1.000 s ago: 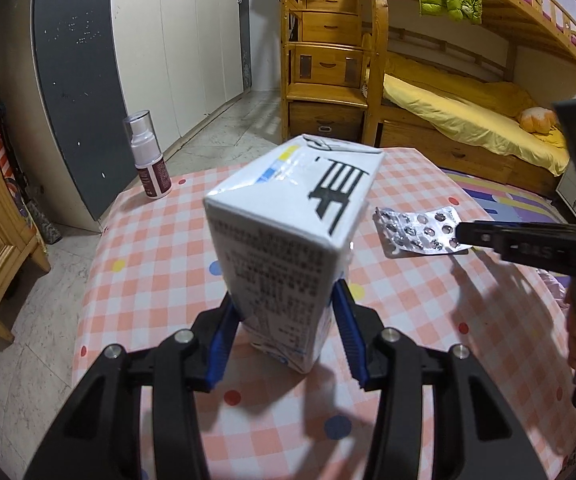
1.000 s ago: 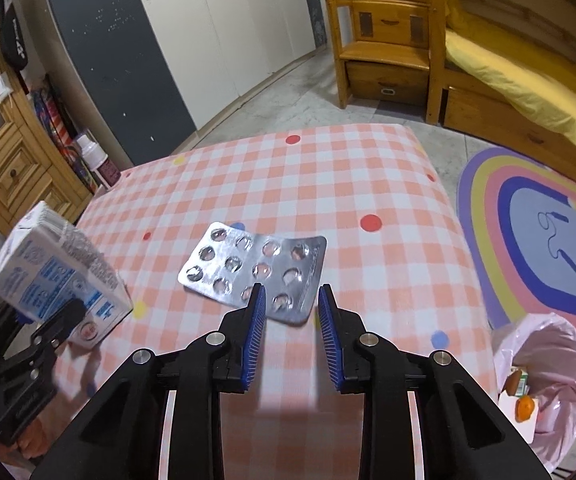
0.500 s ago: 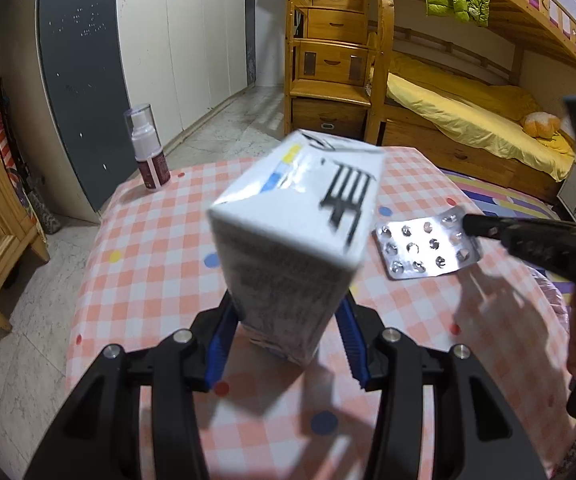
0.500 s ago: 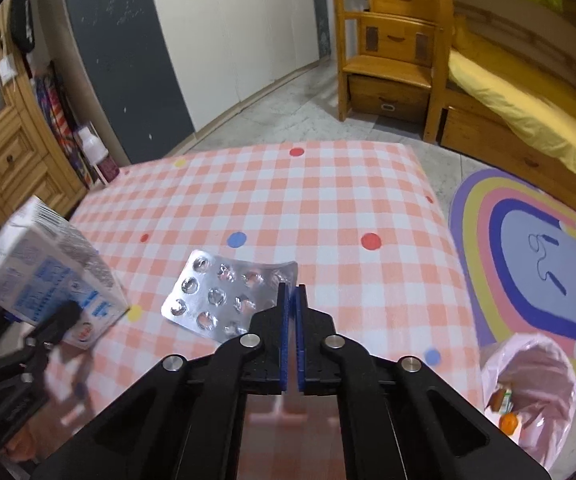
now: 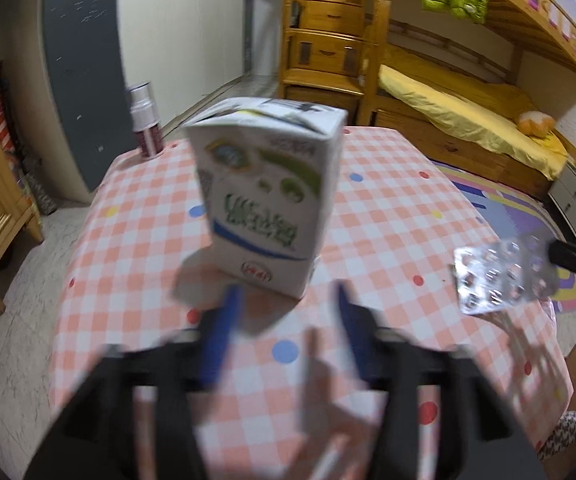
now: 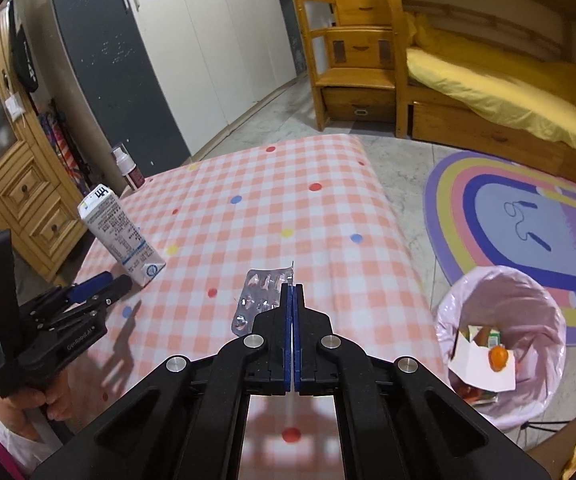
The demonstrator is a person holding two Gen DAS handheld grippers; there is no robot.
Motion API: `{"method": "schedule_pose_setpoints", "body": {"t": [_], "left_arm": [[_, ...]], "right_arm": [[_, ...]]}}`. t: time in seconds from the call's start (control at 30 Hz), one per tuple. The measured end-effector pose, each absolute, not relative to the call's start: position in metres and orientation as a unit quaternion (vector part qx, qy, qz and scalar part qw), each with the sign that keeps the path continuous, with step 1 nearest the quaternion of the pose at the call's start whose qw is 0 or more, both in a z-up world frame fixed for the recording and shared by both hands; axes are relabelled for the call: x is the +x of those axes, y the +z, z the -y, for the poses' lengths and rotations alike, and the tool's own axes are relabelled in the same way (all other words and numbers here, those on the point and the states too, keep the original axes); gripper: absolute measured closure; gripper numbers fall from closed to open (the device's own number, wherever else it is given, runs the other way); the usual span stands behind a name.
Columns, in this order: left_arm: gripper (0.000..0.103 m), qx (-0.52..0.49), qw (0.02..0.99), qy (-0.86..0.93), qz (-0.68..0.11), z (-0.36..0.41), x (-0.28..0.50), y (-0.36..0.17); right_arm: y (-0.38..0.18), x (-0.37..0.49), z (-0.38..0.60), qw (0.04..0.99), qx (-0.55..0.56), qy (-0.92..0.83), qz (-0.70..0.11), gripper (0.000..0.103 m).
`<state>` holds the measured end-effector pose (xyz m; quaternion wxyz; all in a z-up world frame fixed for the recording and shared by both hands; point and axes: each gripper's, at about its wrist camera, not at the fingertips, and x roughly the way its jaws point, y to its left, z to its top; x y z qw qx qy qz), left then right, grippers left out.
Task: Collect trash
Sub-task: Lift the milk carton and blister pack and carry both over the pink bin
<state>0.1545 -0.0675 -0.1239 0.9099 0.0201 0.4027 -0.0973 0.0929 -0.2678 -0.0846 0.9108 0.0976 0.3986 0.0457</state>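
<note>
A white milk carton (image 5: 268, 196) stands upright on the checked table (image 5: 387, 208); it also shows in the right wrist view (image 6: 122, 238). My left gripper (image 5: 286, 320) is open and blurred, just short of the carton, not touching it. It also shows in the right wrist view (image 6: 102, 284). My right gripper (image 6: 291, 292) is shut on a silver blister pack (image 6: 260, 296) and holds it above the table. The pack also shows in the left wrist view (image 5: 503, 276). A pink-lined trash bin (image 6: 499, 348) with trash stands on the floor at the right.
A small spray bottle (image 5: 146, 120) stands at the table's far left corner. A rainbow rug (image 6: 519, 224) lies beyond the bin. A wooden bunk bed (image 6: 467, 80), a wardrobe (image 6: 192, 48) and a wooden cabinet (image 6: 16, 168) surround the table.
My left gripper let go of the carton, which now stands on the table, and drew back. My right gripper closed on the blister pack and lifted it off the table.
</note>
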Motion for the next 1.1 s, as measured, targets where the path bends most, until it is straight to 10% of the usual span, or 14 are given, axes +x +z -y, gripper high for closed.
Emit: {"method": "schedule_pose_setpoints", "body": {"t": [0.47, 1.1], "left_arm": [[0.022, 0.029, 0.92, 0.013, -0.391, 0.105, 0.184, -0.119], [0.021, 0.021, 0.922, 0.058, -0.383, 0.05, 0.171, -0.117]], "right_arm": [[-0.083, 0.088, 0.289, 0.912, 0.127, 0.044, -0.387, 0.103], [-0.081, 0.086, 0.285, 0.912, 0.128, 0.063, -0.385, 0.103]]}}
